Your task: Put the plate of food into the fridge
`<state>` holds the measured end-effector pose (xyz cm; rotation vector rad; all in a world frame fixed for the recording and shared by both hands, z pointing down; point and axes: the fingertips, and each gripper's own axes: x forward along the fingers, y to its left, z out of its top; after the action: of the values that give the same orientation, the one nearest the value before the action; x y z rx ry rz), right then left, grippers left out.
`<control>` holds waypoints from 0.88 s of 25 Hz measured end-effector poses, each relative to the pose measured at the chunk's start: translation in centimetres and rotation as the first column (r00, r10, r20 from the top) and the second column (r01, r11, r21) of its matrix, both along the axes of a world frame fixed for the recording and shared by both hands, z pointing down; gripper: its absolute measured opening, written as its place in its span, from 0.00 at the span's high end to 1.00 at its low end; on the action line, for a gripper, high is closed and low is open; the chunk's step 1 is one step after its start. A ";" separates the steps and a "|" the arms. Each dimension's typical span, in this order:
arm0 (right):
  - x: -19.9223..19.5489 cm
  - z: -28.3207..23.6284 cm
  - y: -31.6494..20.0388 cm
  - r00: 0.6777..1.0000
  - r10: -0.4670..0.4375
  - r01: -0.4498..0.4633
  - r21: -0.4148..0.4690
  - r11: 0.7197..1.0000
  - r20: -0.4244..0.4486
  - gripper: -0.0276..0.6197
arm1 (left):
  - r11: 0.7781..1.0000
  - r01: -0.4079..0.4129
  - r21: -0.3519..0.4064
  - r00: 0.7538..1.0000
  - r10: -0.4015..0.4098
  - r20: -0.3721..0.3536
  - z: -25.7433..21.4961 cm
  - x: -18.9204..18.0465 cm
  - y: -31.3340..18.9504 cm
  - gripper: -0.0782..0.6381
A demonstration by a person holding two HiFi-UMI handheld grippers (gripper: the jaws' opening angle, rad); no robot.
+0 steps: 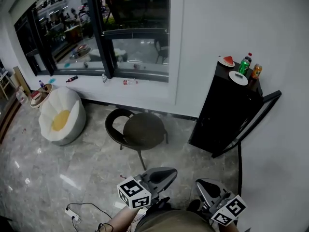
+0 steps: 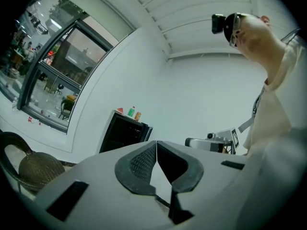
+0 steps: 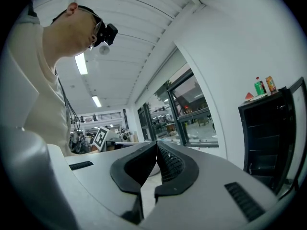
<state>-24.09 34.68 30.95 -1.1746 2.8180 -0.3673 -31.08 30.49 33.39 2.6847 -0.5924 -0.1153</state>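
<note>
Both tools are pressed shut, and nothing is pinched in them. The left tool (image 1: pixel 172 172) is low in the head view, close to the person's body. In the left gripper view its two jaws touch at the tips. The right tool (image 1: pixel 198 183) is just beside it. In the right gripper view its jaws touch at the tips too.

The plate of food (image 1: pixel 226 61) is well away from both tools. It sits on top of the black fridge (image 1: pixel 224 111), at the back left corner. There is something red on the plate. Near it on the fridge top are a green bottle (image 1: pixel 245 65) and an orange can (image 1: pixel 256 71). A white dish (image 1: pixel 238 78) lies at the front of the fridge top, just beside the bottle and the can.

The fridge stands against the white wall (image 1: pixel 212 28) on the right side of the room. The fridge door (image 1: pixel 256 122) is swung open, and it looks dark inside.

A round dark table (image 1: pixel 144 131) stands on the shiny floor (image 1: pixel 72 168) between the person and the big window (image 1: pixel 135 28). A dark chair (image 1: pixel 115 124) is touching the table on its left side. Farther left is a soft white seat (image 1: pixel 60 116) with a yellow middle.

In both gripper views the person (image 2: pixel 268 109) is looking down and wears a light top.
</note>
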 end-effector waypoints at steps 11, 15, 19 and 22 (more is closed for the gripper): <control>1.3 0.2 -1.5 0.999 -0.011 0.011 -0.003 1.000 0.049 0.92 | 1.000 0.019 0.025 1.000 -0.020 0.020 -0.8 1.8 -1.2 0.87; 3.7 0.3 -2.3 0.998 0.022 -0.022 -0.003 1.000 0.058 0.92 | 1.000 0.017 0.017 0.999 -0.018 0.042 -0.3 3.4 -1.7 0.87; 6.6 0.5 -3.5 0.996 0.048 -0.047 -0.016 0.999 0.079 0.92 | 1.000 0.017 0.018 0.998 -0.018 0.052 -0.3 5.4 -2.8 0.87; 8.8 0.4 -4.7 0.994 0.054 -0.052 -0.026 0.998 0.097 0.92 | 1.000 0.016 0.024 0.998 -0.018 0.058 -0.8 7.5 -4.1 0.87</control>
<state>-15.29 29.93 31.38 -1.1987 2.7011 -0.4425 -23.58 26.41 32.57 2.7144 -0.6357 -0.0494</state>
